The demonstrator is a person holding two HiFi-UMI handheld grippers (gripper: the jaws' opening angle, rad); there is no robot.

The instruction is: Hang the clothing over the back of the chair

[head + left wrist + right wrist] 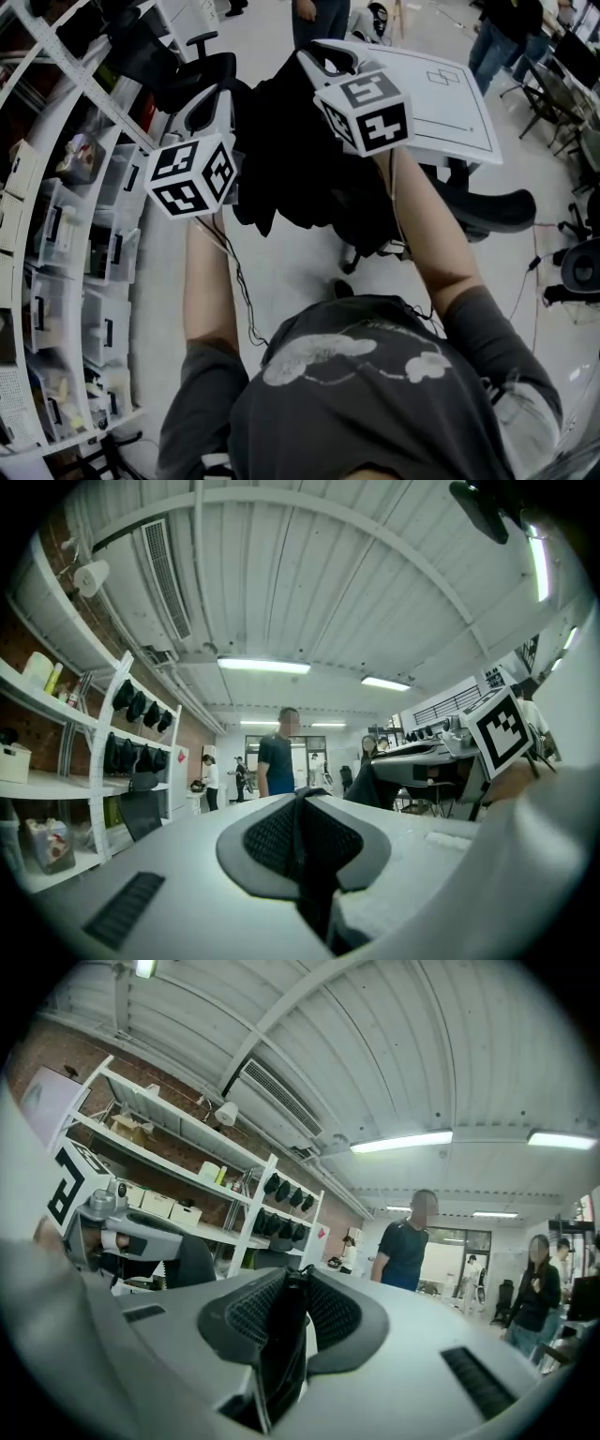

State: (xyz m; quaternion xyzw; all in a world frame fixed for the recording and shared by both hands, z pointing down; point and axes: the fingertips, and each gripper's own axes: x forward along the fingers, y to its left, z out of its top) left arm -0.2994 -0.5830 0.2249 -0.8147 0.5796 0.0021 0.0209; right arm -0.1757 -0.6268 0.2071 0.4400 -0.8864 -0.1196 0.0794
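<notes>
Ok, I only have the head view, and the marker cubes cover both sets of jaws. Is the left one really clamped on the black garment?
Observer: Yes. The left gripper view shows the left gripper with its jaws shut on a fold of the black cloth garment.
Operator: And the right?
Observer: Same. The right gripper has its jaws shut on another fold, which hangs down between them.
Operator: What's ahead of the jaws?
Observer: A person in a dark blue T-shirt stands upright beyond them. No chair back shows in front of either gripper.
</notes>
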